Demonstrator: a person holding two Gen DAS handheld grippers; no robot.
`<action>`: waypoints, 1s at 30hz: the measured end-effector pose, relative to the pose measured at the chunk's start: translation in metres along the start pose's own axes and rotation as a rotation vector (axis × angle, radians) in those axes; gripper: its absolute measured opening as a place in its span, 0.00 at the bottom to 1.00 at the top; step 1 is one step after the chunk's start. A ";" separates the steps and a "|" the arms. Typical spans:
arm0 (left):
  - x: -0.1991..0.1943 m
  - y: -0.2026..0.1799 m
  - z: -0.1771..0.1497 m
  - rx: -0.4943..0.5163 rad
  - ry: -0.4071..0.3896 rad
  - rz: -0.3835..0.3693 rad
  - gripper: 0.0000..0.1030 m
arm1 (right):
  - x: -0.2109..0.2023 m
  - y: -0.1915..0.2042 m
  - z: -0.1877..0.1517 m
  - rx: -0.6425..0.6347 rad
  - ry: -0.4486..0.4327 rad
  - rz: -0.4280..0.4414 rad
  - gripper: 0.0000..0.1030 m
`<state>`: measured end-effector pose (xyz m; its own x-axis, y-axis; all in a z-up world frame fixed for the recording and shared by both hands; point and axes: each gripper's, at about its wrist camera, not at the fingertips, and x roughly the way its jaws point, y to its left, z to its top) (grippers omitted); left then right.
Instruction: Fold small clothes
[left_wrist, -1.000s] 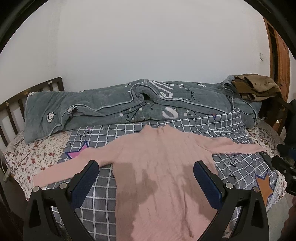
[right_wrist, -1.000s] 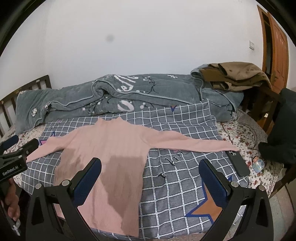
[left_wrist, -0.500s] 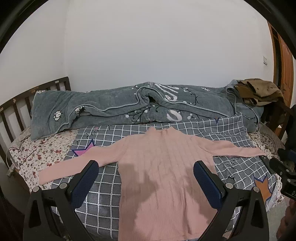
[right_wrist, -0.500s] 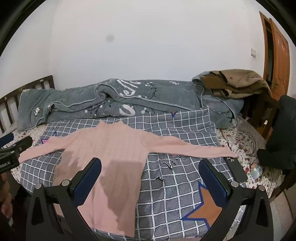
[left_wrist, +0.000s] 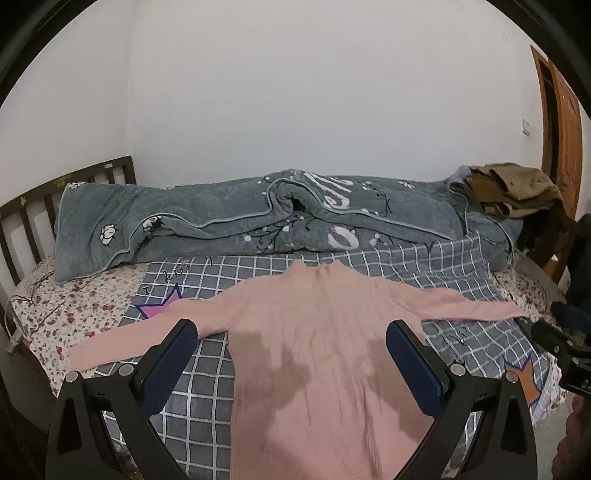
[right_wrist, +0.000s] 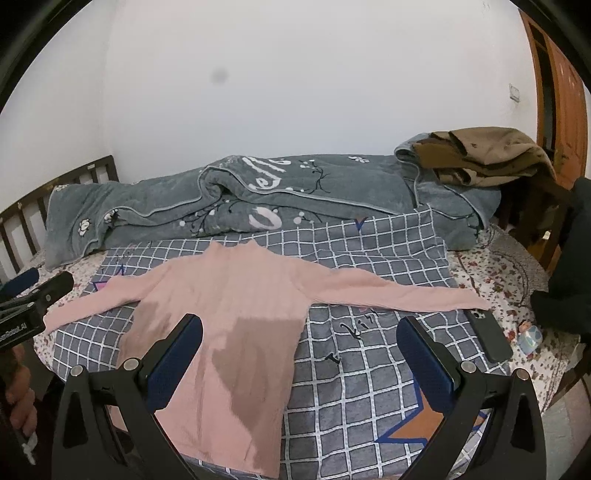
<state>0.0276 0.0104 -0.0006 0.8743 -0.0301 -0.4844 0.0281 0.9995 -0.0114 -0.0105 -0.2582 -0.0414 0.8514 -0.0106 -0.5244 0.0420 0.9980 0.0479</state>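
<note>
A pink ribbed sweater (left_wrist: 325, 332) lies flat, front up, on a grey checked blanket (left_wrist: 436, 266), both sleeves spread out sideways; it also shows in the right wrist view (right_wrist: 236, 317). My left gripper (left_wrist: 291, 336) is open and empty, held above the sweater's lower body. My right gripper (right_wrist: 300, 332) is open and empty, held above the sweater's right side and the blanket (right_wrist: 369, 354). The right gripper's tip shows at the right edge of the left wrist view (left_wrist: 565, 343); the left gripper's tip shows at the left edge of the right wrist view (right_wrist: 40, 295).
A rolled grey quilt (left_wrist: 258, 221) lies along the wall side of the bed. Brown clothes (right_wrist: 487, 155) are piled at the back right. A black phone (right_wrist: 487, 332) and a small object (right_wrist: 530, 334) lie near the right sleeve end. A wooden headboard (left_wrist: 29, 206) stands at left.
Both grippers have pulled back and risen slightly, so the sweater sits a little farther off in view. The sweater has not moved. Both jaws stay open.
</note>
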 end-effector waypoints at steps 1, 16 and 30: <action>0.003 0.002 0.000 -0.005 -0.004 0.000 1.00 | 0.002 0.000 0.001 -0.005 0.000 0.004 1.00; 0.084 0.076 -0.033 -0.120 0.120 0.024 0.99 | 0.061 -0.016 -0.011 0.007 0.043 0.026 0.99; 0.136 0.149 -0.070 -0.318 0.204 0.099 0.99 | 0.098 -0.034 -0.014 0.042 0.068 0.020 0.99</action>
<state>0.1164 0.1552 -0.1297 0.7498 0.0356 -0.6607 -0.2313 0.9497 -0.2113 0.0641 -0.2921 -0.1060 0.8149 0.0149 -0.5793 0.0487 0.9944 0.0940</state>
